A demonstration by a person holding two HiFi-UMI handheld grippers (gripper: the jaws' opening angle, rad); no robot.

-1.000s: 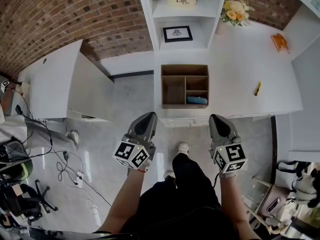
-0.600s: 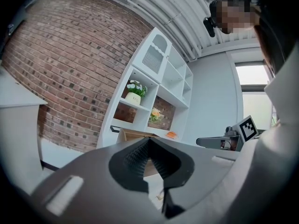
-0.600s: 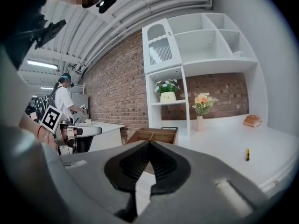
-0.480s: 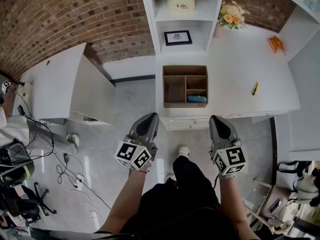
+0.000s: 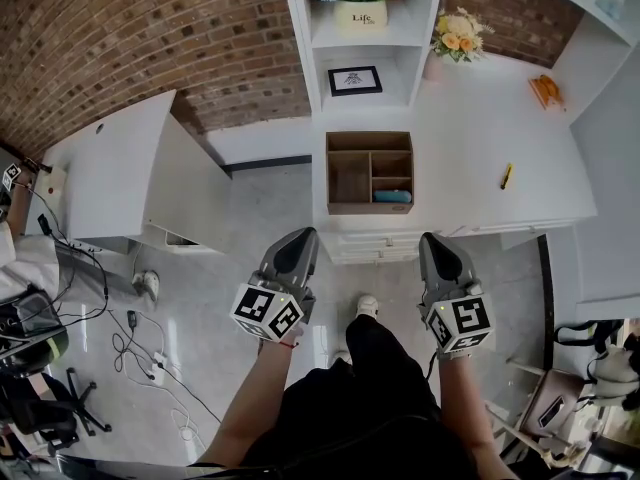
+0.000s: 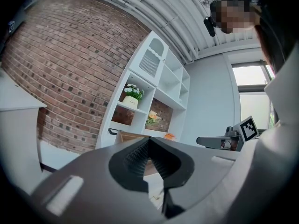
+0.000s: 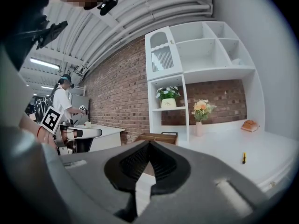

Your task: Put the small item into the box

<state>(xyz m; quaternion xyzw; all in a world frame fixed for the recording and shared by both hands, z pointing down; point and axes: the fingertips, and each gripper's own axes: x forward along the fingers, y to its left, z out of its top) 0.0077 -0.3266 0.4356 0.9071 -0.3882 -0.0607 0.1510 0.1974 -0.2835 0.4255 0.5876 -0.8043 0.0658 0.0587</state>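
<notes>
A wooden box (image 5: 370, 173) with several compartments lies on the white counter (image 5: 470, 138); a blue object (image 5: 392, 196) rests in its lower right compartment. A small yellow item (image 5: 507, 176) lies on the counter to the right of the box, also visible in the right gripper view as the yellow item (image 7: 243, 158). My left gripper (image 5: 297, 238) and right gripper (image 5: 436, 240) hover over the floor, short of the counter's front edge, side by side. Both are shut and empty. The box (image 7: 156, 137) shows just beyond the right jaws.
A white shelf unit (image 5: 360, 28) holds a flower pot (image 5: 361, 13) and a framed picture (image 5: 354, 79). A vase of flowers (image 5: 455, 33) and an orange object (image 5: 544, 89) sit on the counter. A white desk (image 5: 110, 168) stands left. Cables (image 5: 140, 348) lie on the floor. A person (image 7: 63, 101) stands far off.
The head view has drifted a little, so the box and counter sit slightly higher in frame. Both grippers stay shut and keep nearly the same places.
</notes>
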